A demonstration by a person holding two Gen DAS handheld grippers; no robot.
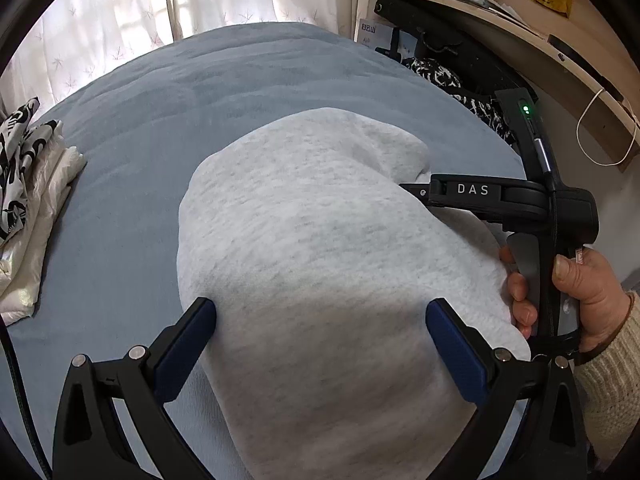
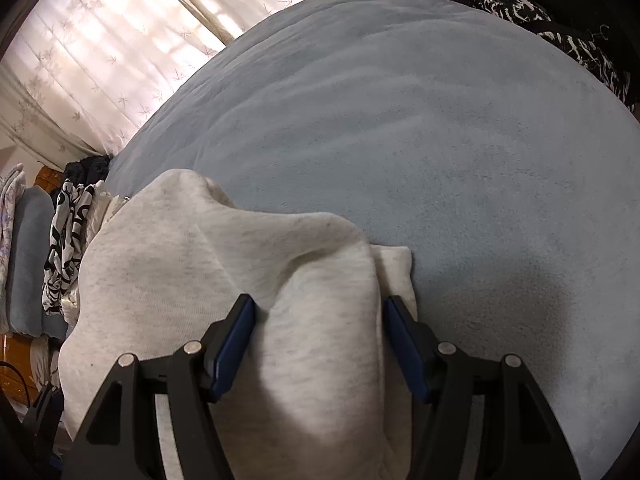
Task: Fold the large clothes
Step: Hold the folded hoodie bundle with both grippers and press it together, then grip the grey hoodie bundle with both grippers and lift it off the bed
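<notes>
A light grey fleece garment [image 1: 320, 240] lies bunched on the blue bed cover [image 1: 160, 128]. My left gripper [image 1: 320, 312] stands open and wide over it. Its left pad touches the cloth's left edge, while the cloth runs on under and past the right pad. In the right wrist view a thick raised fold of the grey garment [image 2: 320, 320] sits between the pads of my right gripper [image 2: 319, 312], which press its two sides. From the left wrist view the right gripper [image 1: 412, 196] comes in from the right at the garment's far edge, held by a hand [image 1: 584, 288].
A black-and-white patterned cloth on white folded bedding [image 1: 28, 200] lies at the bed's left edge. Behind the bed hang pale curtains [image 1: 120, 20]. At the right are a wooden shelf [image 1: 520, 28] and dark patterned fabric [image 1: 436, 72]. The blue bed cover [image 2: 440, 140] stretches beyond the garment.
</notes>
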